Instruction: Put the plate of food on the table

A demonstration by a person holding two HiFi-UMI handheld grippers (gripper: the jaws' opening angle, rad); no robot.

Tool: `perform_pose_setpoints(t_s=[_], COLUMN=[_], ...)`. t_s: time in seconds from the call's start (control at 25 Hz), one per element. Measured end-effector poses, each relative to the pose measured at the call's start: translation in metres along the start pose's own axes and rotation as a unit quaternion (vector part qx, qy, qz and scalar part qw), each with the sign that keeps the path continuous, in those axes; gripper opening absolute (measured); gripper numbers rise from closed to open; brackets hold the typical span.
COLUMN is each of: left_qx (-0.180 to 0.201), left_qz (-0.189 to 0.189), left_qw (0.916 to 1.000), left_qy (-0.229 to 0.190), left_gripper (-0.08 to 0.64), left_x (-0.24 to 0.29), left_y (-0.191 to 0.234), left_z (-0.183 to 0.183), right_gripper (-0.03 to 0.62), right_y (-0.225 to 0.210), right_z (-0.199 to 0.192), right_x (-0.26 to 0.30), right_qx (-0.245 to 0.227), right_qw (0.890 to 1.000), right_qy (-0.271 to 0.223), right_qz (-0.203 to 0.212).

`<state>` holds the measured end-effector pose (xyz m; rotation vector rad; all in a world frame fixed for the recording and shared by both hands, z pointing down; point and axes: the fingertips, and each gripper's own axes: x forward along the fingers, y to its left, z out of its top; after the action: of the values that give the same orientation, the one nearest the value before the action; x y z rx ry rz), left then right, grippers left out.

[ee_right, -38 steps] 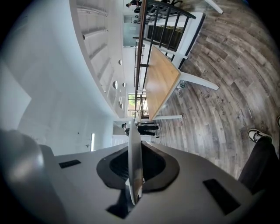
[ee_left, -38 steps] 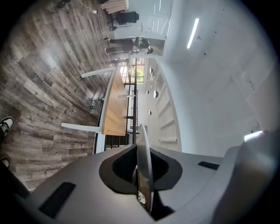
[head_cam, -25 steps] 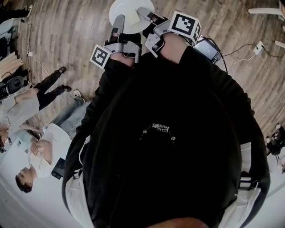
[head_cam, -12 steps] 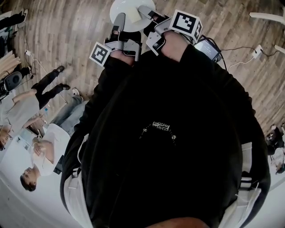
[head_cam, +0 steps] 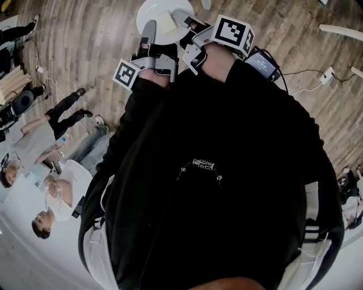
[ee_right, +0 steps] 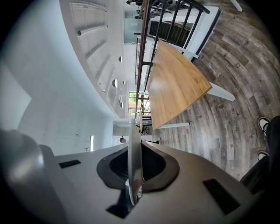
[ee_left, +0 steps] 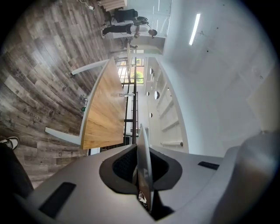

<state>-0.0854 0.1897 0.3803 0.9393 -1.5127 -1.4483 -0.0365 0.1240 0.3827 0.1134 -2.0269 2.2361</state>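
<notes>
Left gripper (head_cam: pixel 148 33) and right gripper (head_cam: pixel 184 17) each pinched the white plate (head_cam: pixel 159 8) at its left and right rim, above the plank floor (head_cam: pixel 85 45). Wooden table (ee_right: pixel 175 83) stood far ahead.

Left gripper (ee_left: pixel 141 174) jaws closed on the thin rim of a plate (ee_left: pixel 144 146), seen edge-on. Wooden table (ee_left: pixel 105 109) ahead with white legs, on a grey plank floor (ee_left: pixel 39 65). White wall at right.
</notes>
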Motion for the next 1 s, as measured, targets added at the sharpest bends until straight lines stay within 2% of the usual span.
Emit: perform_pose_setpoints(t_s=[0.16,0.6,0.76,1.0], left_qx=[0.006,0.005,-0.004,0.000], left_qz=[0.002,0.008,0.008,-0.030], left_qw=[1.0000,0.9999,0.9996,0.9973], left_qy=[-0.006,0.006,0.029,0.068], left_gripper=[0.025,0.025,0.025,0.025], left_x=[0.020,0.030,0.072,0.117], left_y=[0.001,0.004,0.011,-0.011], left_z=[-0.001,-0.005,0.033,0.096], right_gripper=[0.031,0.031,0.031,0.031], right_y=[0.001,-0.003,-0.002,0.028], right_z=[0.020,0.030,0.053,0.065], right_x=[0.006,0.005,0.052,0.120], right_qx=[0.002,0.009,0.007,-0.024], right_qw=[1.000,1.000,1.000,0.998], right_qy=[0.005,-0.009,-0.030,-0.066], right_qz=[0.004,0.008,-0.002,0.010])
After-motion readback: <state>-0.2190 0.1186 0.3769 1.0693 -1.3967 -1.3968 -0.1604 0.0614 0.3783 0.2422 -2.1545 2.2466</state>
